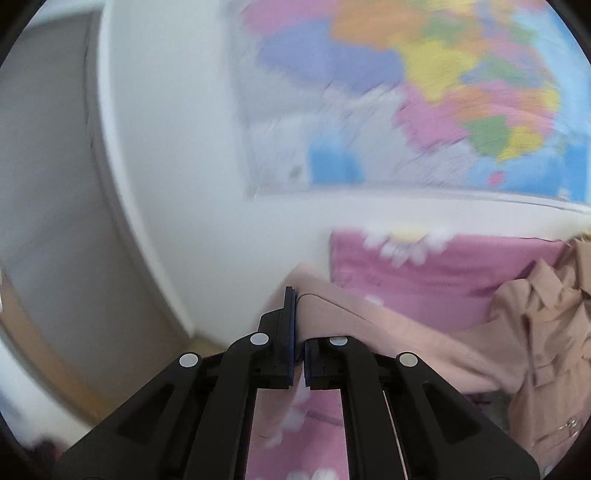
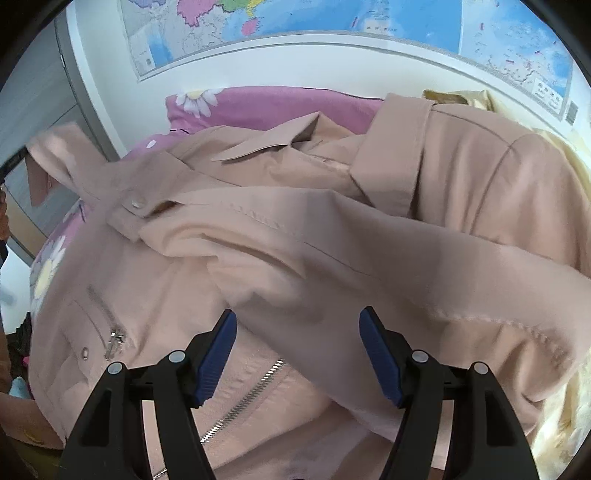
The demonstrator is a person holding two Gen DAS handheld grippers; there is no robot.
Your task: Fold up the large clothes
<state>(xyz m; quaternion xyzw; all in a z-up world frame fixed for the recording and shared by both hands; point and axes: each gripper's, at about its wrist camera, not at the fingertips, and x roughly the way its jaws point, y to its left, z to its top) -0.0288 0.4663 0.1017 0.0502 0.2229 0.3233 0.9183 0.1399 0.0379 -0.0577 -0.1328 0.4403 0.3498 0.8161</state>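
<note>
A large pale pink jacket (image 2: 295,229) with a silver zipper and snap buttons lies crumpled on a pink flowered bed cover (image 2: 258,107). My left gripper (image 1: 300,332) is shut on a sleeve end of the jacket (image 1: 369,325) and holds it lifted above the bed; the rest of the jacket (image 1: 546,332) hangs to the right. My right gripper (image 2: 297,321) is open, its blue-padded fingers (image 2: 218,350) just above a sleeve lying across the jacket's front, holding nothing.
A world map (image 2: 332,22) hangs on the white wall behind the bed. A grey door or cabinet (image 1: 44,184) stands to the left. A cream yellow cloth (image 2: 565,406) lies at the right of the jacket.
</note>
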